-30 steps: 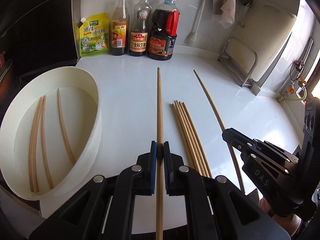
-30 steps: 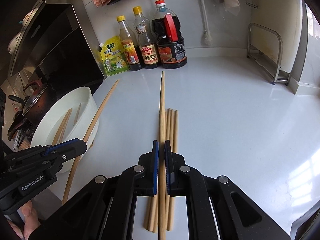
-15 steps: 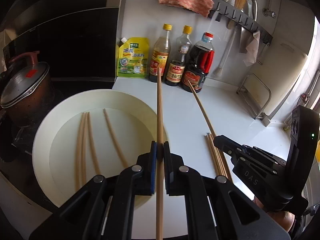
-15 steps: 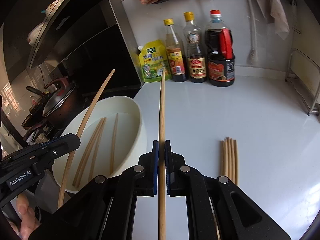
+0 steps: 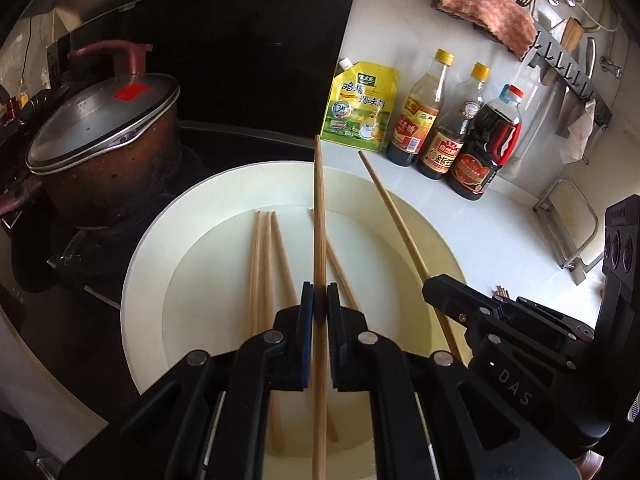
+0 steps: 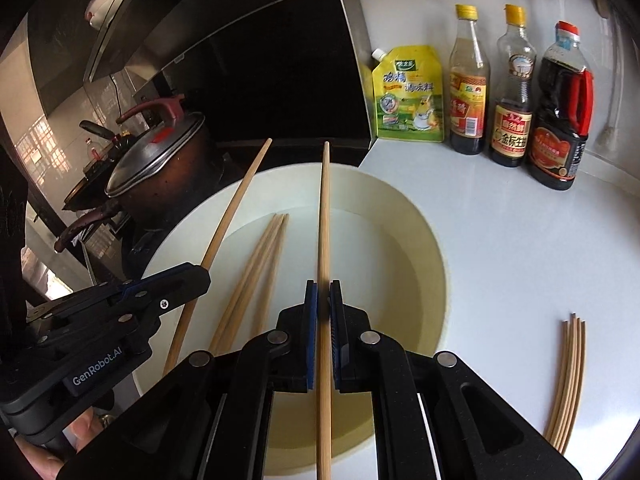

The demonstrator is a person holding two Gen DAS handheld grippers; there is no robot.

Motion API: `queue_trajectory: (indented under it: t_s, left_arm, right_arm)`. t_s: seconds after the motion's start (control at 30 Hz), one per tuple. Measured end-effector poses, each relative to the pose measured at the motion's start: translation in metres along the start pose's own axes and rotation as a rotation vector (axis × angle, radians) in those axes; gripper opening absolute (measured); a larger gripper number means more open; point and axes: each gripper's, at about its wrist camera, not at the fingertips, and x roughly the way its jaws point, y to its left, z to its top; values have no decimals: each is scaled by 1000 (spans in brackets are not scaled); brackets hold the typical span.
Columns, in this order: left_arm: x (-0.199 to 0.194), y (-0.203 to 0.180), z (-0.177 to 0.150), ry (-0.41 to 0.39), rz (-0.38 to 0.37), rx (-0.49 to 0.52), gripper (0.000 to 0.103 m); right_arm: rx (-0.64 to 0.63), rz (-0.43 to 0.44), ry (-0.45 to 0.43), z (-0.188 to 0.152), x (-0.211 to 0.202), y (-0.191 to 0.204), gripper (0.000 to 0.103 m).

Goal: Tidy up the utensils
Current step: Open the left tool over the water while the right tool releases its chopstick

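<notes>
Left wrist view, left gripper angled downward over white bowl, jaws clamping one chopstick, right gripper likewise

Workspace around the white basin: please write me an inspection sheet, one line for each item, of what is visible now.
Surface: white counter, bare in the middle.
Job's things: white basin with three chopsticks lying inside; bundle of chopsticks lying on the counter.
Clutter: yellow pouch and three sauce bottles along the wall.
Grippers: left gripper shut on one chopstick; right gripper shut on another chopstick; both over the basin.
Cables: nothing seen.
Surroundings: lidded pot on the dark stove, cloth on a wall rack, metal stand.
</notes>
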Motion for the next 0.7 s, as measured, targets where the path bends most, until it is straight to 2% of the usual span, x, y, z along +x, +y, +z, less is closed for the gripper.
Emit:
queue_trajectory:
  t_s: [0.23,0.4,0.5,0.57,0.7]
  left_arm:
    - [26,20,-5,53,13,-35,8]
    - [35,27,-7,74,26,-53,8]
    - [33,31,-9,71,29,-66,26]
    - [31,33,-10,62,32,-74,44]
    - [27,34,-13,56,31,-82,45]
  right_arm:
    - [3,9,88,-5,35,8,6]
    - [2,10,108,-6,43,9,6]
    - [4,-8,96,-6,41,7,6]
    - [7,-8,89,-7,37,5,6]
    - [1,-10,76,-11,29,6,6]
